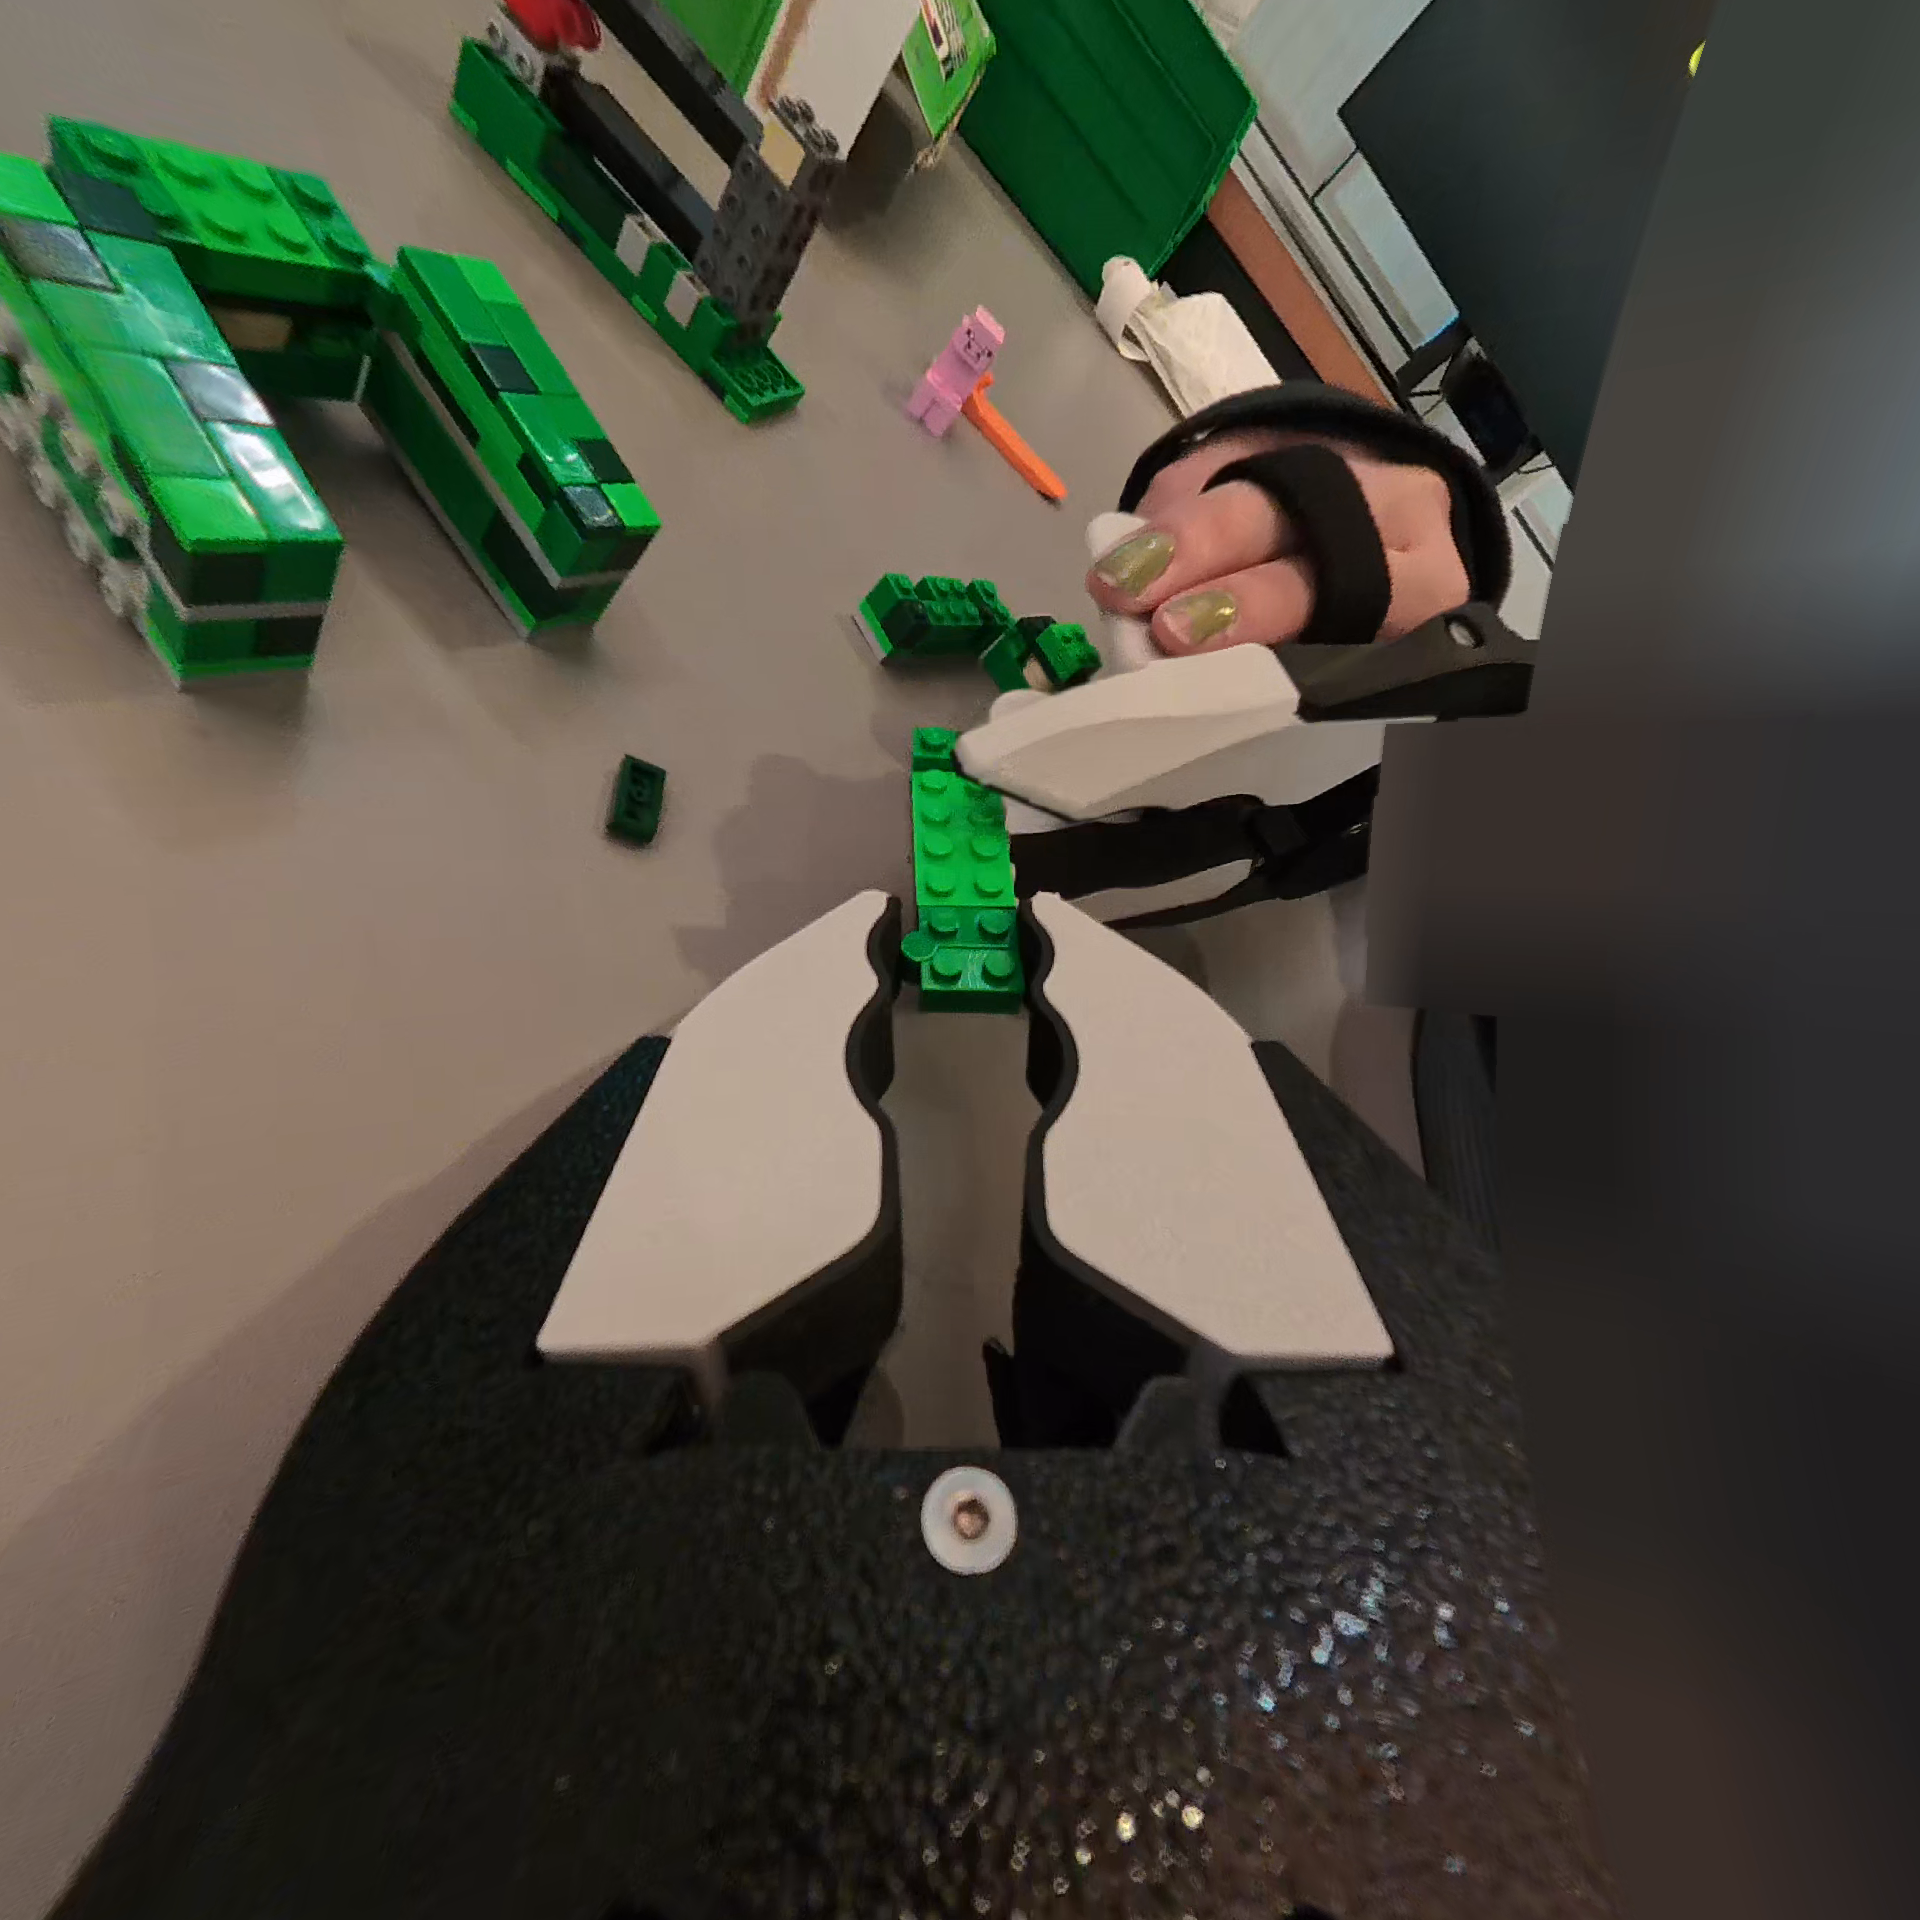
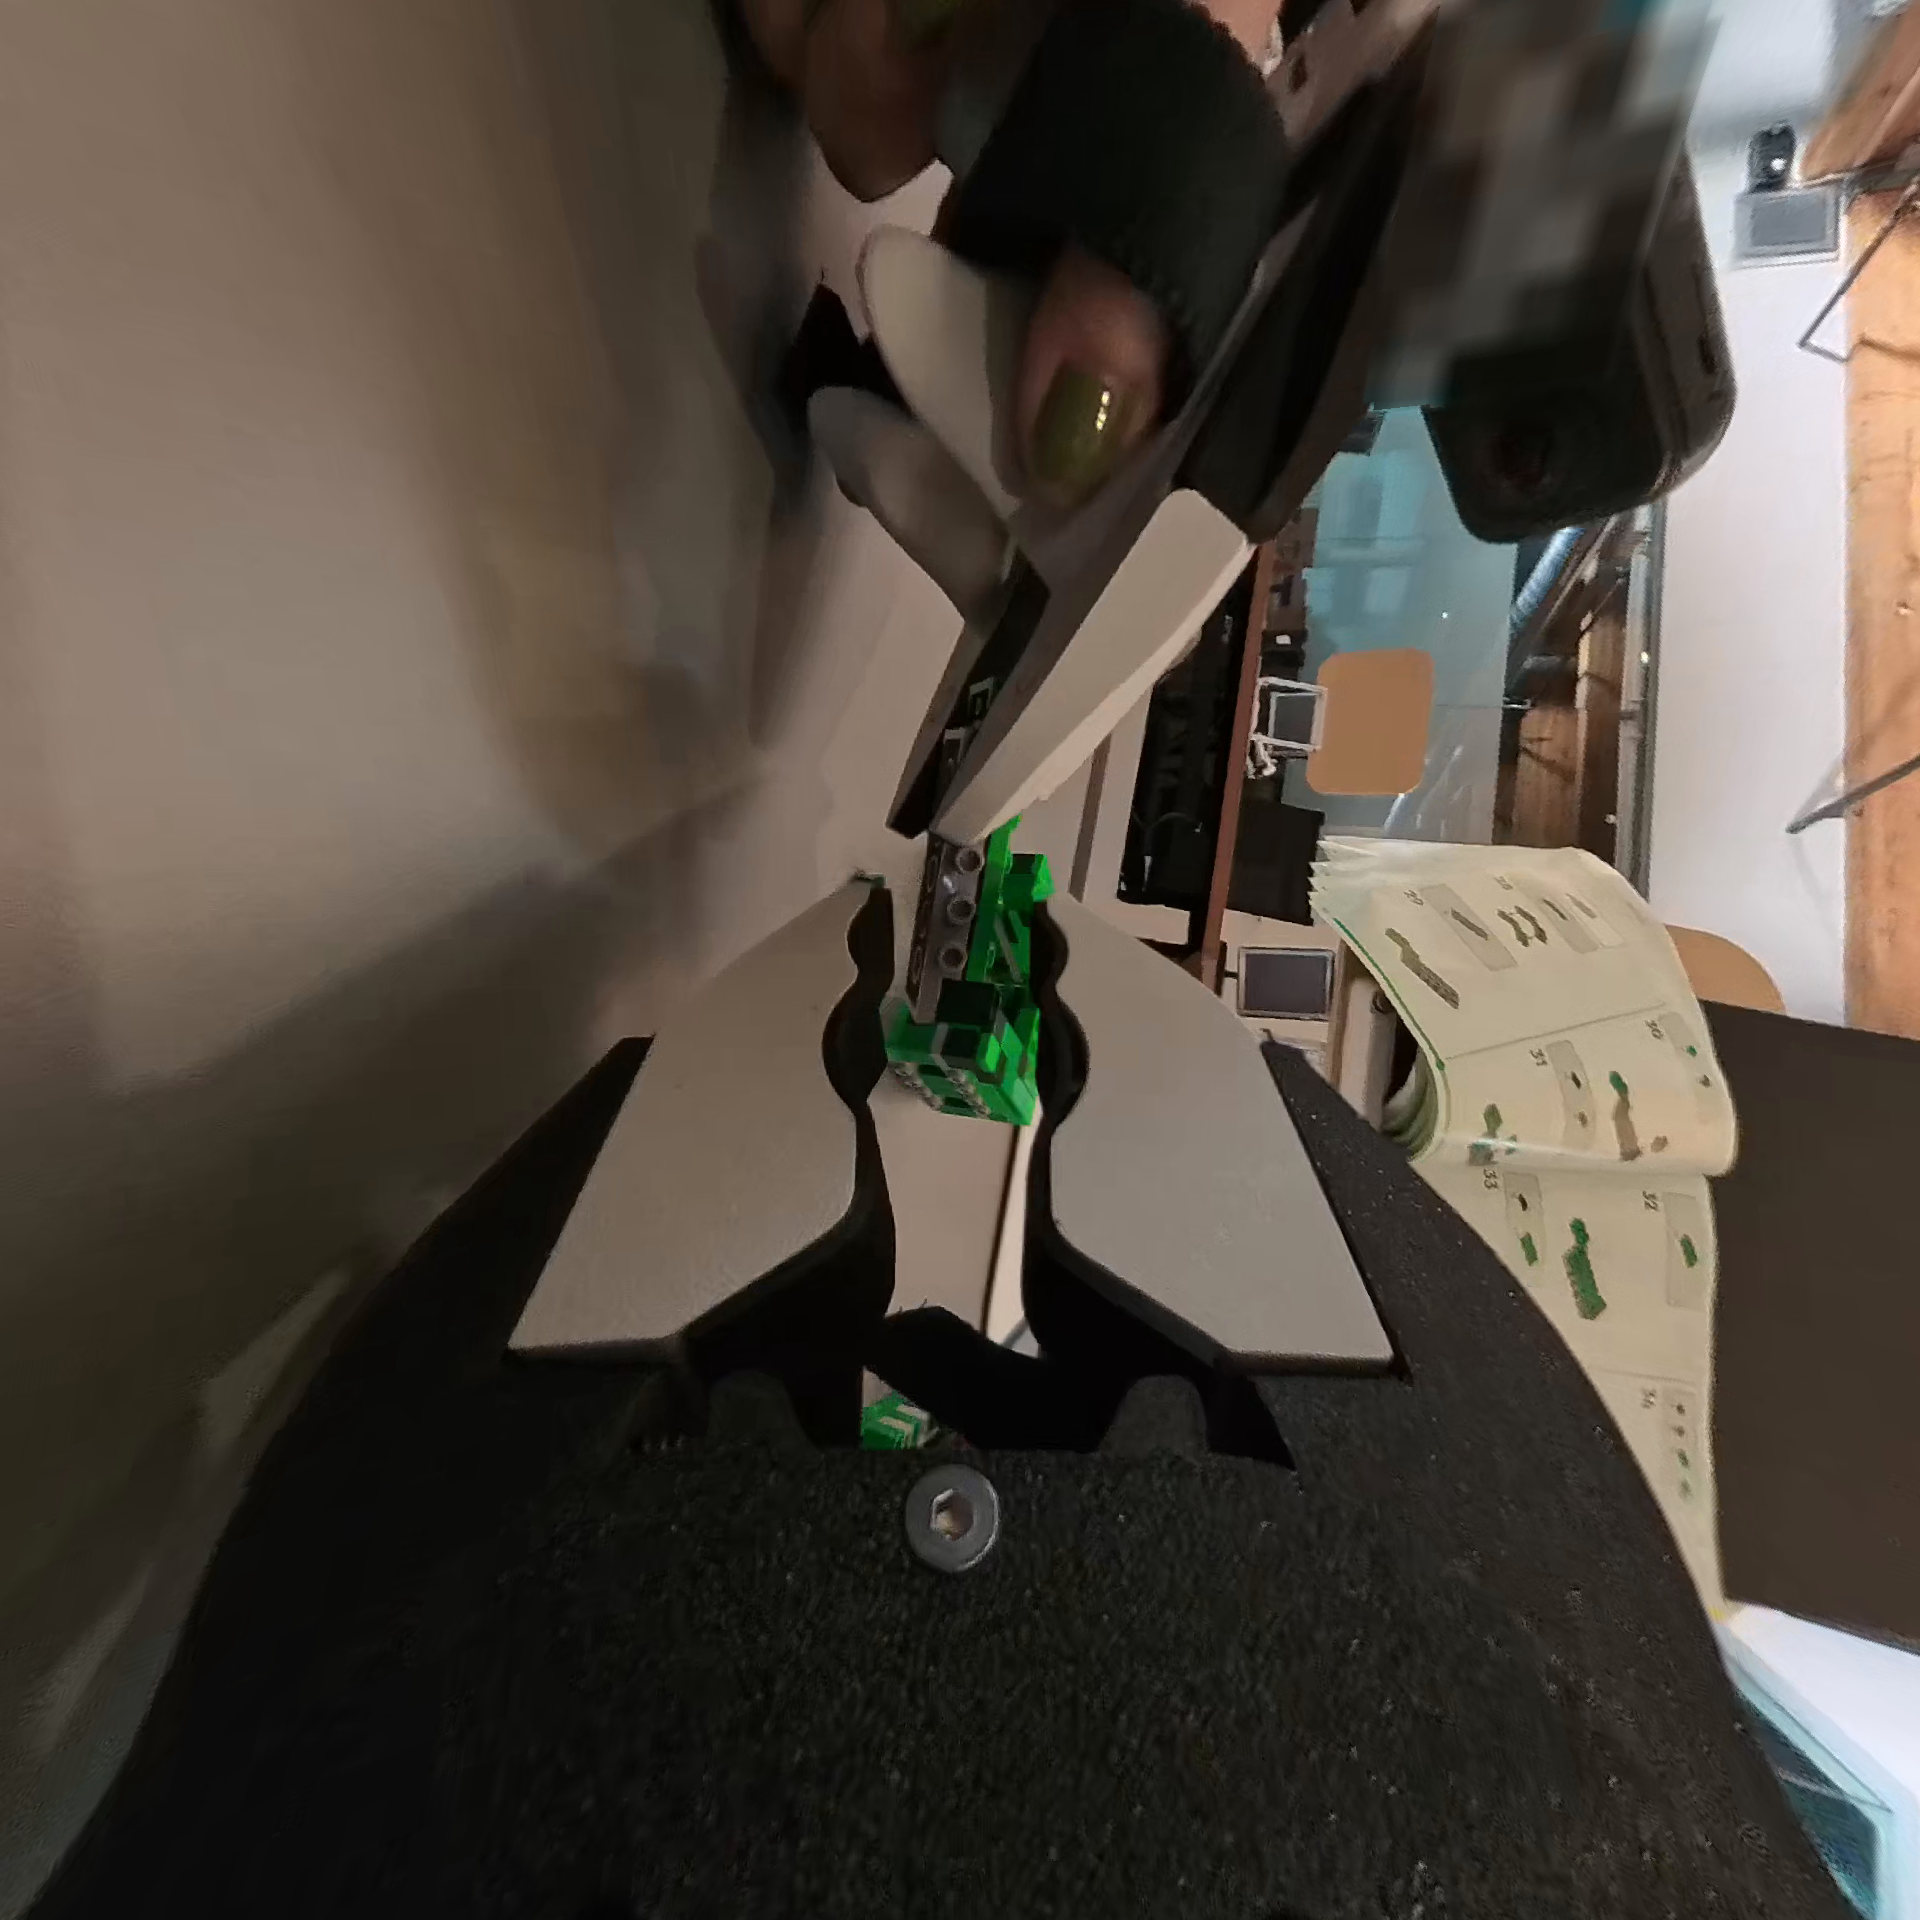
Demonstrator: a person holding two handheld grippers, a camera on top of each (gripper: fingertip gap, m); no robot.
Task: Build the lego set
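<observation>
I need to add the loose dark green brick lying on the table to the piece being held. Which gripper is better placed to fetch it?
Probably neither is free: the left gripper and right gripper both clamp the green assembly. The dark green brick lies on the left's side, so left.

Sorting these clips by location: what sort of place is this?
Probably an office or lab workspace: a grey table with part-built green Lego sections, an open instruction booklet, and desks with a monitor behind.

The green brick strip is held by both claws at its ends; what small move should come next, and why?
Probably press the two ends gently together along the green brick strip. The left claw grips its near end and the right claw its far end, so the sections look held but perhaps not fully seated.
</observation>
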